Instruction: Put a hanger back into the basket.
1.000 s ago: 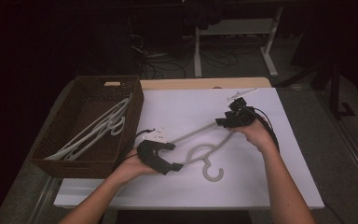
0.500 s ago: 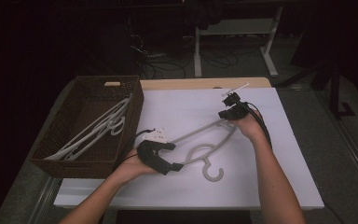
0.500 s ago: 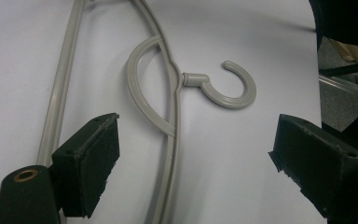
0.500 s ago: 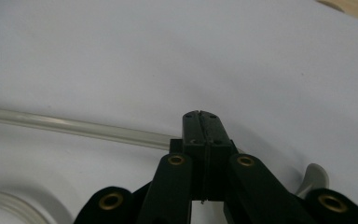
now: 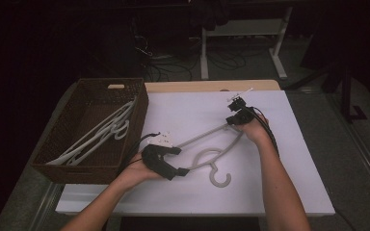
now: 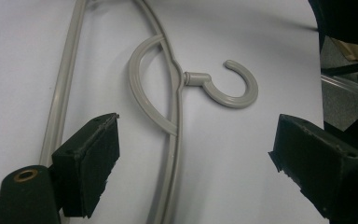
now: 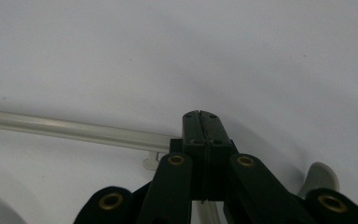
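One grey hanger (image 5: 212,154) lay on the table (image 5: 298,192). The right gripper (image 5: 233,119) clenched its end; the left gripper (image 5: 178,161) stood released. The basket (image 5: 89,171) held several hangers (image 5: 101,134), count unclear.

Bare forearms, no sleeves. Black left claw (image 5: 180,161) with blocky ribbed pads and a brass rivet; black right claw (image 5: 232,113) with brass-riveted linkage arms, small screw holes, trailing black cables.
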`<state>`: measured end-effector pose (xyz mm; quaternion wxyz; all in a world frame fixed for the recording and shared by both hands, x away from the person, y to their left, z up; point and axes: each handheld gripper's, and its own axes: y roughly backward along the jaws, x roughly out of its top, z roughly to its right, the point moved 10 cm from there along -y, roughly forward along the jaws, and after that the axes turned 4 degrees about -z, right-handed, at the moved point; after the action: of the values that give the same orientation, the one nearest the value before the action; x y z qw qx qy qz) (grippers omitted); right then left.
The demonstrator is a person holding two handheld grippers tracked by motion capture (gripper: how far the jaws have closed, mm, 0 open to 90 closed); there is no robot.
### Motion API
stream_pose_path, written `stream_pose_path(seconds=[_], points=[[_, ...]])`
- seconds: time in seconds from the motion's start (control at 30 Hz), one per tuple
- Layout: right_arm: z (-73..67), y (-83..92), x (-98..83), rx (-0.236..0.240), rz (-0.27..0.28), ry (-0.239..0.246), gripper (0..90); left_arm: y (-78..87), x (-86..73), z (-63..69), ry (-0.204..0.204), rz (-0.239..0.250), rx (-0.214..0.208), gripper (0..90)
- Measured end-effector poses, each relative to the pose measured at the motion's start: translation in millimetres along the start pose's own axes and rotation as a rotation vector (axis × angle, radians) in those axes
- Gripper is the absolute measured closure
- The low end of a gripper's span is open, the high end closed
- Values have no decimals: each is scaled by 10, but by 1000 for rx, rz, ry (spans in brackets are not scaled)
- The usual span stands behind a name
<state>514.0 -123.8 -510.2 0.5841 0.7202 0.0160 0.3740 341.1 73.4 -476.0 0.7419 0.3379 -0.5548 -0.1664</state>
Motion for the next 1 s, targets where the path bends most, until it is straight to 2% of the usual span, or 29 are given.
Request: stream_pose_path(seconds=[0.27,0.57,0.77,0.83,0.9,1.0], points=[[3,-52,4,6,-16,-11,890,-22,-26,-16,-5,-17,8,148],[0,-102,20,3,-54,-2,891,-186,-142,-113,-40,-99,27,238],[-8,-132,14,4,-70,-2,892,-371,-197,-116,-100,-185,29,381],[-14,-142,9,6,-77,0,892,-439,-178,-108,-125,-207,37,458],[-14,-142,9,6,-77,-1,892,-459,-167,-111,-137,-215,43,483],[-14,-141,7,8,-78,-2,893,-475,-138,-111,-135,-213,43,578]])
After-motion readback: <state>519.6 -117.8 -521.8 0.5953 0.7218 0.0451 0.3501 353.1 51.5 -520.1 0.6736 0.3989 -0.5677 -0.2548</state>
